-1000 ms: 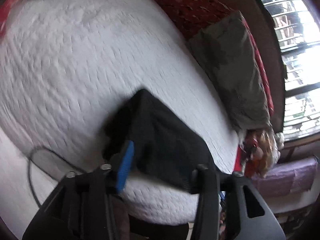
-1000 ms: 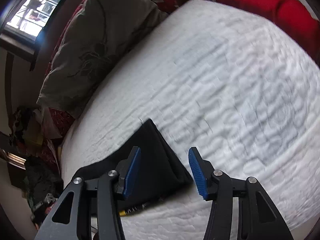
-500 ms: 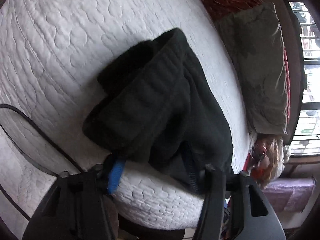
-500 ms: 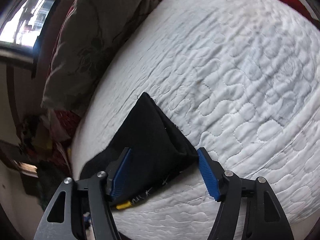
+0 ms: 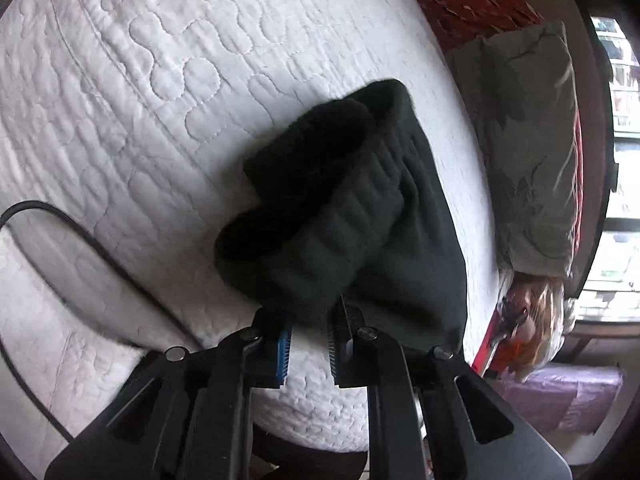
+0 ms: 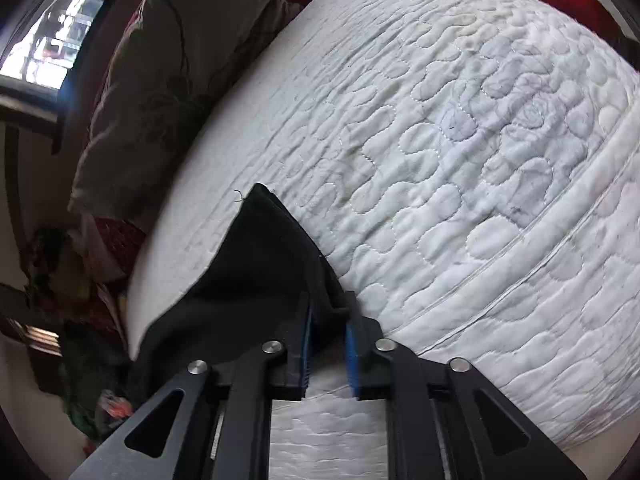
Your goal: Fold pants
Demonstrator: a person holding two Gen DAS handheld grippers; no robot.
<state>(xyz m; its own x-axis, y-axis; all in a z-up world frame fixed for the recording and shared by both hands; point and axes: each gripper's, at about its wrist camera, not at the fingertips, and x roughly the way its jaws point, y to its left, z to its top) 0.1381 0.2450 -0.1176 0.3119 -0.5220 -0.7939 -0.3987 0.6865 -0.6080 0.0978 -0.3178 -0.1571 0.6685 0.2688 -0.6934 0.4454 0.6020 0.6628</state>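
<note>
Lying bunched at the near edge of the bed (image 5: 132, 92), the black pants (image 5: 360, 216) are gripped at two spots, so the step in hand looks like the pick-up before a fold. In the left wrist view the thick ribbed part, likely the waistband, runs straight into the left hand-held gripper (image 5: 308, 340), whose jaws are clamped on the cloth. In the right wrist view a flat pointed corner of the pants (image 6: 264, 264) lies on the white quilt, and its nearer edge is pinched in the right hand-held gripper (image 6: 328, 340), jaws closed on the fabric. Next, I judge, both ends must rise and draw apart together to spread the heap flat. A black cable (image 5: 80, 240) lies just beside the pants, and a grey pillow (image 5: 532, 160) sits further off.
</note>
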